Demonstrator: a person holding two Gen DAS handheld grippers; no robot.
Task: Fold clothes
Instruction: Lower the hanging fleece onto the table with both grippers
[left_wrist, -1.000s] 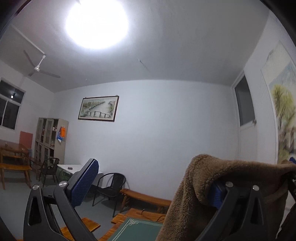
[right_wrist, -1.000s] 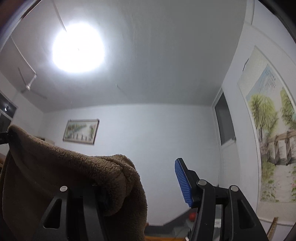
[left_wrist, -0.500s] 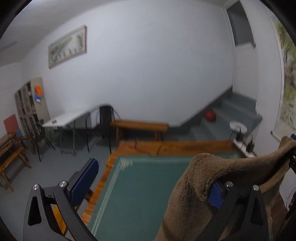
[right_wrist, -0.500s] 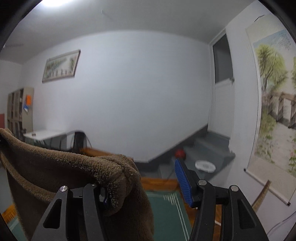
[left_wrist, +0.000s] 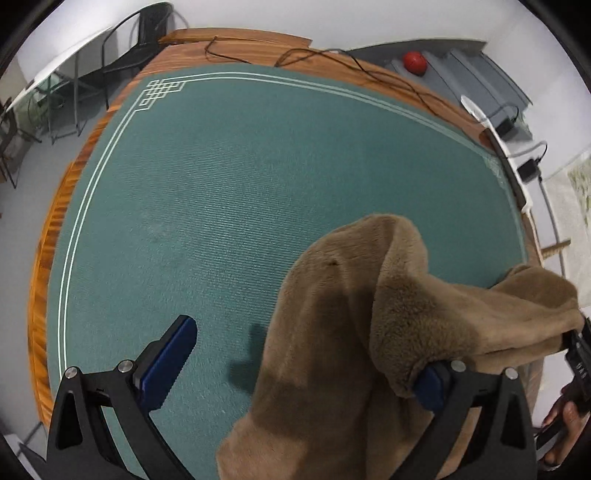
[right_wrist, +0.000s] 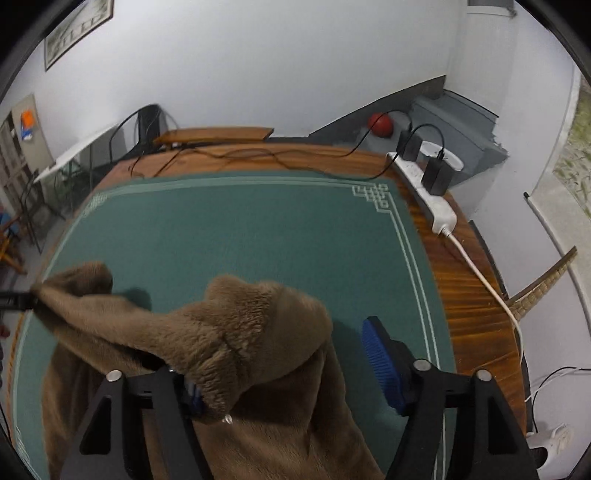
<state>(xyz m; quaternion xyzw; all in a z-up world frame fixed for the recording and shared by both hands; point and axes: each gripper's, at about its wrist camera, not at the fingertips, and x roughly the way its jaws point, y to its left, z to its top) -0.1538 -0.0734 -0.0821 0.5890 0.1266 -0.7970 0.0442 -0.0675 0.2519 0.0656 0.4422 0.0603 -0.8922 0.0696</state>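
Left wrist view: a brown fleece garment (left_wrist: 354, 325) drapes over the right finger of the left gripper (left_wrist: 299, 365), jaws wide, above a green mat (left_wrist: 221, 192).

Right wrist view: the right gripper (right_wrist: 284, 373), jaws wide, carries the fleece hooked on its left finger over the wooden table (right_wrist: 465, 291).

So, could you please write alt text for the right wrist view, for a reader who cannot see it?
A brown fleece garment hangs over the left finger of the right gripper, whose jaws stand wide apart above a green mat on a wooden table. A white power strip lies on the table's right edge.
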